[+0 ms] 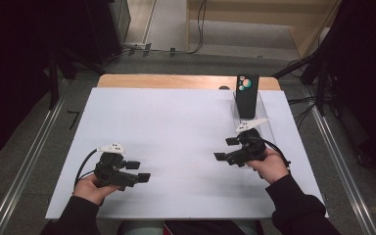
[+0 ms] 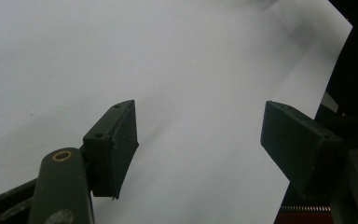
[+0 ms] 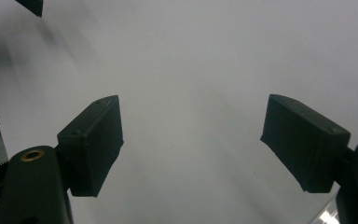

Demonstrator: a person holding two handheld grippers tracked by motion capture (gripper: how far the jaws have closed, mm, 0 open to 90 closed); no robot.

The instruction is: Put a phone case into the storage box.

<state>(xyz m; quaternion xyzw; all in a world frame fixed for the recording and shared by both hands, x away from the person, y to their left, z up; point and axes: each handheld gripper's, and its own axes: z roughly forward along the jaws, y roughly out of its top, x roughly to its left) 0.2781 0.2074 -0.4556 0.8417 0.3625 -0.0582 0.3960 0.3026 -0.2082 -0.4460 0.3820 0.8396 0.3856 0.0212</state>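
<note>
Upright black remote control [image 1: 247, 95] in clear holder [image 1: 264, 117], table's far right.

From above, my right hand [image 1: 272, 165] and right gripper [image 1: 227, 149] cover the near end of the clear tray [image 1: 266, 122], so I cannot tell where that tray stops, and the marks on the black remote [image 1: 247, 95] standing in it are too small to read. In the right gripper view my fingers [image 3: 93, 144] are cut off by the bottom edge, and the dark pieces in the top left corner are clipped and blurred. The left gripper view crops my fingers [image 2: 112, 147] likewise, with the white surface [image 2: 177, 70] running out of frame.
</note>
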